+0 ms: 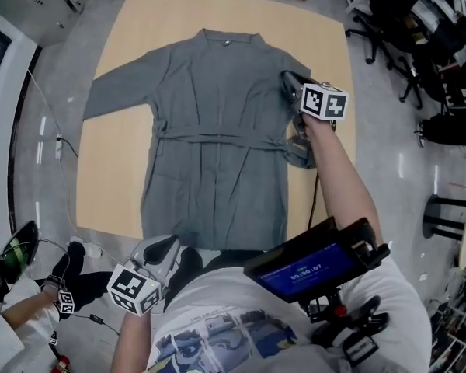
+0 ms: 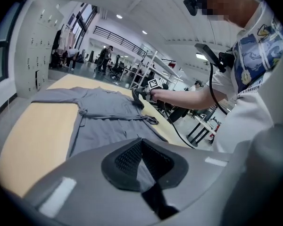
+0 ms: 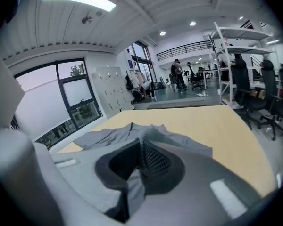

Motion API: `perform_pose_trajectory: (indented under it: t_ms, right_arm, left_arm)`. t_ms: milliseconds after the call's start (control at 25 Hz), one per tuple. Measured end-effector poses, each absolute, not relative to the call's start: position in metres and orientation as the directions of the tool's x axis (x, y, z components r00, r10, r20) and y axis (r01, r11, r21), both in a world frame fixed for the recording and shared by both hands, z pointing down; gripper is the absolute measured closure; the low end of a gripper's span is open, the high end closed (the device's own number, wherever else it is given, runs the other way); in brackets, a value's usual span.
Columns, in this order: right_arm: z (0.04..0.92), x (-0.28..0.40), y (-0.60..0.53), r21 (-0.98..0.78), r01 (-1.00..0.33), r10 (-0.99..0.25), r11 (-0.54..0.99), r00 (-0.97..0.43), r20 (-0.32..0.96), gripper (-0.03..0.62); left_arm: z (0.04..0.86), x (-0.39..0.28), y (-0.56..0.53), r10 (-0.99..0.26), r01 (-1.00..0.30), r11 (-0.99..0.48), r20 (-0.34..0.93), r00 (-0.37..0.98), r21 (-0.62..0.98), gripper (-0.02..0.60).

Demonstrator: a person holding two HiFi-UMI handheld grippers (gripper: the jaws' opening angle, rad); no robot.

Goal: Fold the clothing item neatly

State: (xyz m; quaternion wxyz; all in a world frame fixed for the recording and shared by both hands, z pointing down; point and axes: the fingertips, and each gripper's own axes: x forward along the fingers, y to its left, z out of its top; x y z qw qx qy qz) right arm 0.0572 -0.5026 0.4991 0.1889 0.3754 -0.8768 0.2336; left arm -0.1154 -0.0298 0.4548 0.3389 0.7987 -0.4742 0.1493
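Observation:
A grey robe-like garment lies spread flat on a tan table, collar at the far side, with a belt across its waist. My right gripper is above the garment's right shoulder, shut on the right sleeve, which hangs in a loop under my forearm. Grey cloth runs between its pads. My left gripper sits at the table's near edge by the hem's left corner, shut on a strip of grey cloth. The left sleeve lies stretched out flat.
Office chairs stand on the floor to the right of the table. Cables trail along the floor at the left. Another person's hand shows at the lower left. A device with a blue screen hangs on my chest.

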Motion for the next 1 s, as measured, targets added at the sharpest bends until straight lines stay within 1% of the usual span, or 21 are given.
perform_pose_trajectory:
  t_ms: [320, 520, 760, 1000]
  right_arm:
    - [0.504, -0.081, -0.481, -0.247, -0.601, -0.422, 0.760, -0.746, 0.515, 0.565]
    - [0.526, -0.143, -0.464, -0.253, -0.528, -0.332, 0.811, -0.771, 0.543, 0.565]
    - [0.565, -0.189, -0.461, -0.193, -0.500, -0.303, 0.844, -0.742, 0.597, 0.565]
    - [0.584, -0.196, -0.452, -0.185, -0.499, -0.288, 0.847, -0.722, 0.629, 0.562]
  left_arm:
    - [0.453, -0.141, 0.000, -0.708, -0.893, -0.210, 0.568, 0.420, 0.399, 0.575]
    - [0.451, -0.156, 0.022, -0.727, -0.908, -0.136, 0.583, 0.363, 0.397, 0.575]
    - [0.467, -0.181, 0.027, -0.736, -0.913, -0.098, 0.588, 0.335, 0.397, 0.575]
    - [0.460, -0.193, 0.039, -0.750, -0.919, -0.060, 0.590, 0.299, 0.390, 0.575]
